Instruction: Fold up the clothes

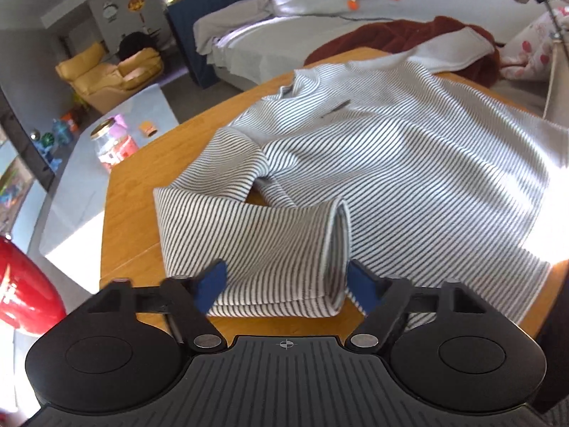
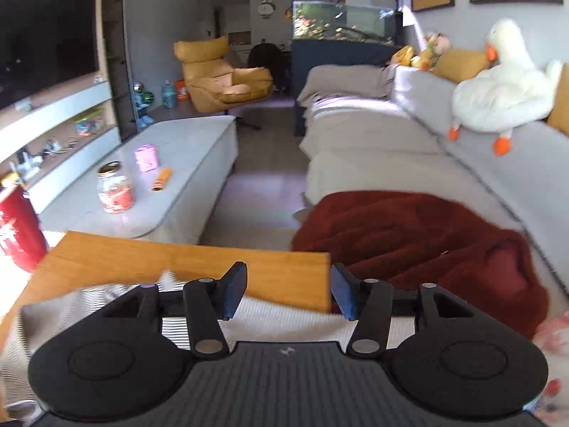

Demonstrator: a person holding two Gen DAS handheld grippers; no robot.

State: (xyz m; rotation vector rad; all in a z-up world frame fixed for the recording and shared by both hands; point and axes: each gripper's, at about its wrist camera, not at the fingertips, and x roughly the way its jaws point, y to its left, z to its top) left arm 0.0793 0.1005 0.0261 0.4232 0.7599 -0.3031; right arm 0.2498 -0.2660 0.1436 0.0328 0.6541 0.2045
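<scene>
A grey-and-white striped long-sleeved shirt (image 1: 391,163) lies spread on a wooden table (image 1: 142,185). Its left sleeve (image 1: 270,242) is folded across toward the hem, with the cuff standing up at the near edge. My left gripper (image 1: 287,290) straddles that sleeve end, and both blue pads (image 1: 211,288) touch the cloth, one on each side. In the right wrist view my right gripper (image 2: 288,293) hangs open over the table's far edge (image 2: 177,259) with nothing between its fingers. A strip of the shirt (image 2: 277,320) shows beneath it.
A dark red blanket (image 2: 409,242) lies on the grey sofa (image 2: 373,135) just beyond the table. A low white table (image 2: 185,163) to the left carries a glass jar (image 2: 115,188) and a pink box. A red object (image 1: 21,284) stands at the table's left corner.
</scene>
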